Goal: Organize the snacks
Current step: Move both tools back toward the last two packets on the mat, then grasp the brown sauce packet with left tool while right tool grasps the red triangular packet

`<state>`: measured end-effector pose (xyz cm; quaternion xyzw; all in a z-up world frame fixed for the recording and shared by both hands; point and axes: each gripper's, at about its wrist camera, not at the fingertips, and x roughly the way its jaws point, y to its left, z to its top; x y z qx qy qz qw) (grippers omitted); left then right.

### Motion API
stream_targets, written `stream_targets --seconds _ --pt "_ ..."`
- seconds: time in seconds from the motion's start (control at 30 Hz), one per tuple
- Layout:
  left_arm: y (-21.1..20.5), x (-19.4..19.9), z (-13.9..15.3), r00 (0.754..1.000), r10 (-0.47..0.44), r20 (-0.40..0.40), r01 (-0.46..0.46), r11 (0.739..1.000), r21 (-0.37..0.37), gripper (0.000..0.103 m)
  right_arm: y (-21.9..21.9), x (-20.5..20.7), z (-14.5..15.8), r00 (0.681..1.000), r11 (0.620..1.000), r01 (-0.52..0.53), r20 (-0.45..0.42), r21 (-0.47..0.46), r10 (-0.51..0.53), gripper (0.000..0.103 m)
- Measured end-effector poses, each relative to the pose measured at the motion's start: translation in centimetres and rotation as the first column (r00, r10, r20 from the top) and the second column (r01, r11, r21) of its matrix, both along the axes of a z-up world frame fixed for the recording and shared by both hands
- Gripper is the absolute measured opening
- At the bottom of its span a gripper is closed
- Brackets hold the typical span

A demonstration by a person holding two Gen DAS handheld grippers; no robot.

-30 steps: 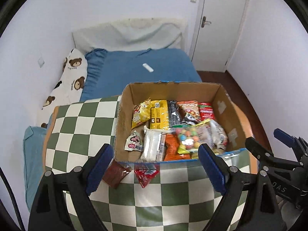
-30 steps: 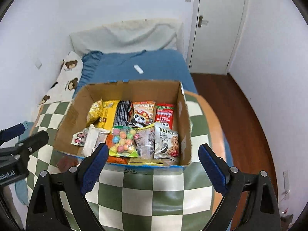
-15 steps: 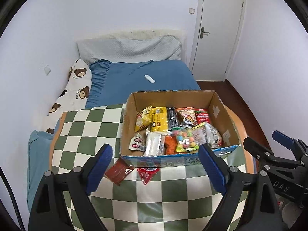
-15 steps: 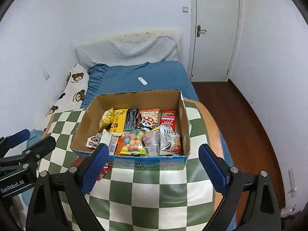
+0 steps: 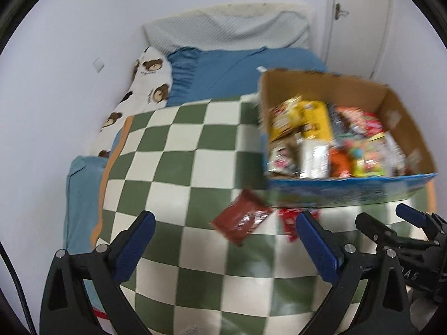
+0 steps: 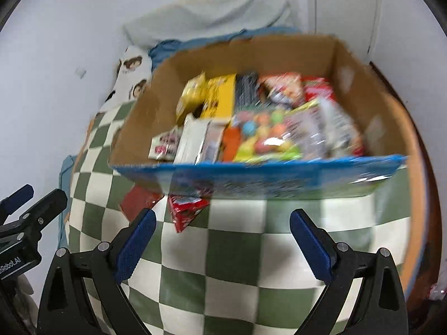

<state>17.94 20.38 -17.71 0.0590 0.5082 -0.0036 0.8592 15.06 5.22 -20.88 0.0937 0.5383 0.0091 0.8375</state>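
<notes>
A cardboard box with a blue front wall, full of snack packets, stands on the green-and-white checkered table; it also shows in the right wrist view. A brown packet and a red packet lie on the cloth just in front of the box, also seen in the right wrist view as the brown packet and the red packet. My left gripper is open and empty, above the brown packet. My right gripper is open and empty, before the box.
A bed with a blue sheet, a teddy-bear pillow and a pale pillow lies behind the table. A white door is at the back right. Brown floor runs along the table's right side.
Both grippers have moved down and closer to the table. The left view has swung left, so the box now sits at its right. Both stay open.
</notes>
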Motion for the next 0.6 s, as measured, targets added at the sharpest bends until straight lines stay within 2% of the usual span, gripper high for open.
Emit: stream_targets --seconds 0.2,0.37,0.47,0.5,0.53,0.57,0.6 --pt "1.6 1.9 -4.4 0.998 0.013 -0.054 -0.008 0.997 0.081 0.103 3.1 2.2 -5.5 0.996 0.999 -0.038 -0.084 0.007 0.038 0.098" --pt "1.8 3.8 -8.6 0.988 -0.066 -0.137 0.091 0.978 0.185 0.103 4.9 4.0 -8.7 0.993 0.999 -0.035 -0.112 0.003 0.035 0.092" --pt "1.1 4.5 -10.4 0.97 -0.142 -0.197 0.18 0.964 0.193 0.103 5.9 5.0 -10.5 0.99 0.999 -0.032 -0.135 -0.008 0.03 0.084" --pt "0.7 4.6 -10.8 0.962 -0.173 -0.211 0.214 0.958 0.193 0.103 6.3 5.2 -11.3 0.989 0.999 -0.033 -0.144 0.003 0.033 0.077" --pt "0.2 4.7 -11.4 0.95 -0.21 -0.231 0.256 0.948 0.189 0.103 6.7 5.4 -11.7 0.99 0.999 -0.036 -0.138 -0.017 0.033 0.072" --pt "-0.2 4.9 -11.7 0.94 -0.234 -0.248 0.285 0.939 0.193 0.102 7.1 5.5 -12.0 0.99 0.998 -0.046 -0.133 -0.037 0.04 0.062" --pt "-0.6 5.1 -12.1 0.93 -0.256 -0.263 0.311 0.93 0.196 0.102 7.3 5.6 -12.1 0.99 0.998 -0.05 -0.133 -0.048 0.043 0.056"
